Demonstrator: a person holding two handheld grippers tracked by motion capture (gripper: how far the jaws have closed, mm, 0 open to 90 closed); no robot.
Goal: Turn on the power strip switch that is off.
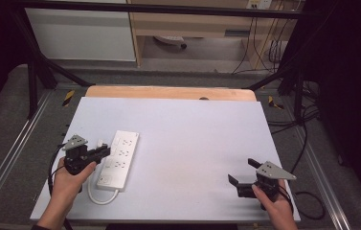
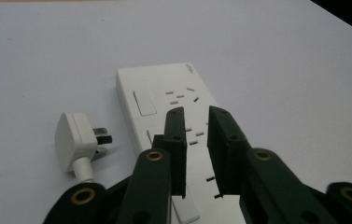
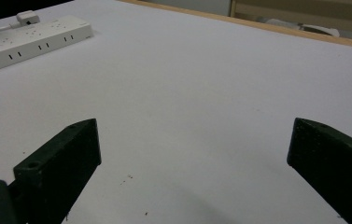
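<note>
A white power strip [image 1: 118, 159] lies left of centre in the high view on the white table [image 1: 192, 143], running from lower left up toward the middle. Its plug [image 2: 75, 140] lies on the table just left of the strip in the left gripper view, prongs pointing at the strip, apart from it. The left gripper [image 1: 102, 152] is at the strip's left edge, held by the left hand [image 1: 70, 179]; its jaws stand a narrow gap apart over the sockets, gripping nothing. The right gripper [image 1: 242, 172] sits at lower right of the high view, well apart from the strip, in the right hand [image 1: 276, 201]. Its jaws are spread wide and empty above bare table.
</note>
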